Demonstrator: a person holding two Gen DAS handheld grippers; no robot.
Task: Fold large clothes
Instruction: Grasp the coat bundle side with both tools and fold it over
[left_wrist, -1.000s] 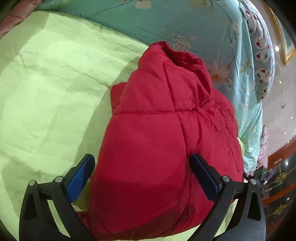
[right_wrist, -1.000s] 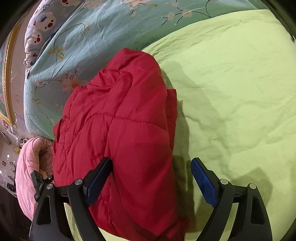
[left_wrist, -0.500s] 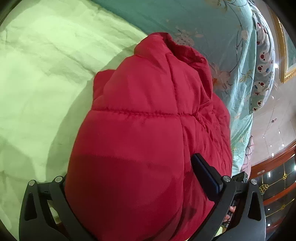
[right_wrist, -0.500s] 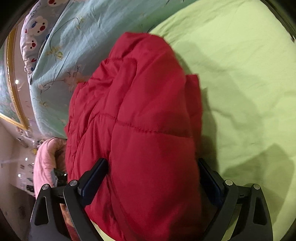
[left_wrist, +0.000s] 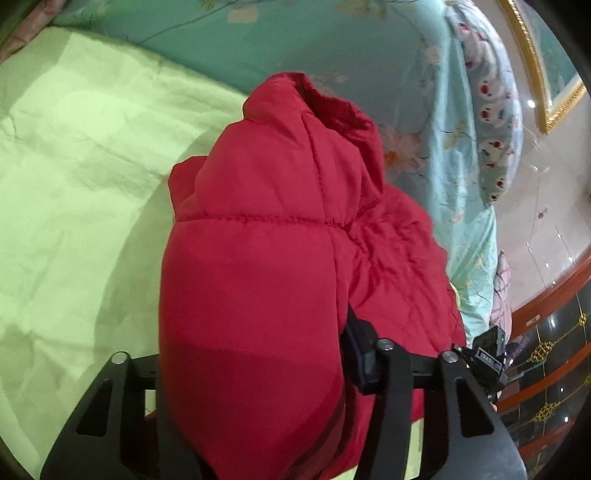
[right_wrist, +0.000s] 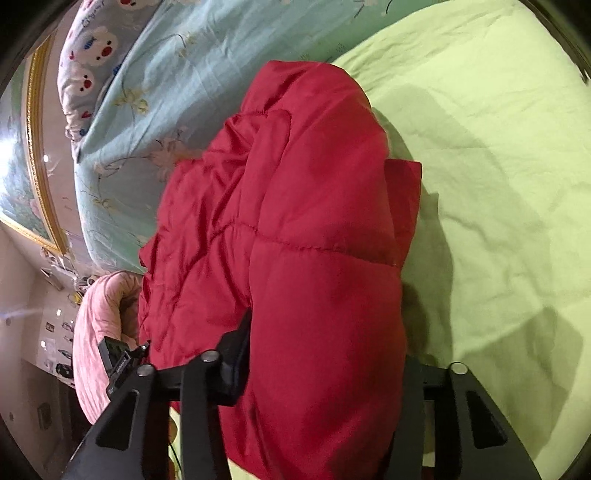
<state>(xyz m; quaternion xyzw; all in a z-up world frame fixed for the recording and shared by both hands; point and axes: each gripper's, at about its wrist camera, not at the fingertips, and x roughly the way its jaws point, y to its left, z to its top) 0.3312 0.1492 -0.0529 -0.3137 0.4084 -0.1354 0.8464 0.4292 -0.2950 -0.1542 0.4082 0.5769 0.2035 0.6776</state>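
A red puffer jacket (left_wrist: 277, 192) lies bunched on a light green bed sheet (left_wrist: 74, 166). My left gripper (left_wrist: 255, 354) is closing its jaws on the jacket's near left end. The padding bulges up between them, the right finger (left_wrist: 360, 354) digs into the fabric, and the left finger is hidden under it. In the right wrist view the red jacket (right_wrist: 295, 184) fills the middle. My right gripper (right_wrist: 325, 347) is closing on its near right end, the left finger (right_wrist: 236, 354) pressing into the padding and the other covered by fabric.
A teal floral quilt (left_wrist: 295, 44) lies beyond the jacket, with a cartoon-print pillow (right_wrist: 88, 44) at its end. A pink cloth (right_wrist: 96, 325) sits at the bed's edge. A dark wooden cabinet (left_wrist: 554, 350) stands off the bed. Green sheet (right_wrist: 498, 147) spreads to the side.
Both grippers went from wide open around the jacket's near ends to squeezed onto the padding. The fabric now bulges up between each pair of fingers, and the left view has lifted slightly.
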